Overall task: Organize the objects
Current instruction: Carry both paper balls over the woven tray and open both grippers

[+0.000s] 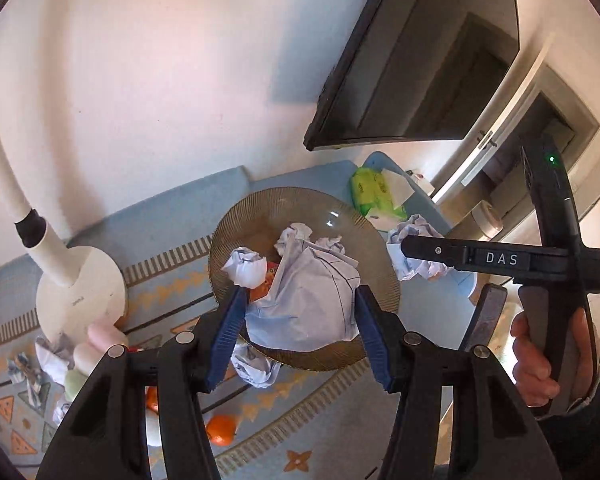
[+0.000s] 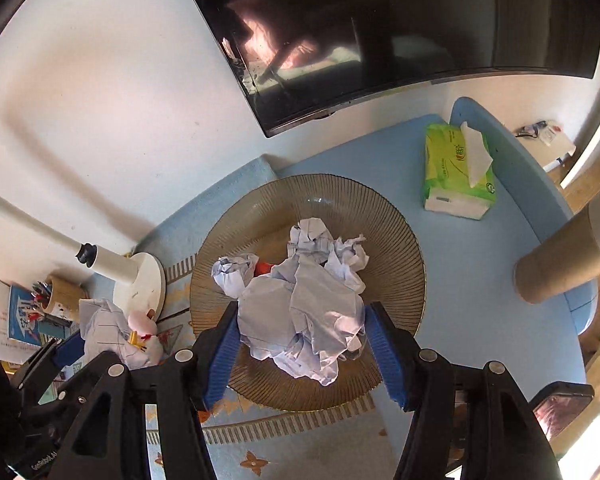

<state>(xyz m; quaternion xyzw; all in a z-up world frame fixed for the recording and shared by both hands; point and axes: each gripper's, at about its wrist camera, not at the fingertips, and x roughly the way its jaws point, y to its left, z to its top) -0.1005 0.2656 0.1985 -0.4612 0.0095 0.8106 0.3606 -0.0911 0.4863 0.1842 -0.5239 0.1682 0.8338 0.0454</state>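
A ribbed brown glass plate (image 1: 260, 208) (image 2: 396, 248) on the blue table holds several crumpled paper balls (image 2: 320, 240). My left gripper (image 1: 300, 312) is shut on a large crumpled pale blue paper (image 1: 312, 300) above the plate. My right gripper (image 2: 300, 328) is shut on another crumpled paper wad (image 2: 300, 320) over the plate's near half. In the left wrist view the right gripper's body (image 1: 500, 258) shows side-on with that wad (image 1: 414, 248) at its tip.
A white lamp base (image 1: 80, 292) (image 2: 140, 284), a pink plush toy (image 2: 144, 328), more paper scraps (image 1: 256, 368) and oranges (image 1: 220, 430) lie left. A green tissue pack (image 2: 456, 172) and a cardboard tube (image 2: 560, 260) stand right. A dark monitor (image 2: 380, 40) hangs behind.
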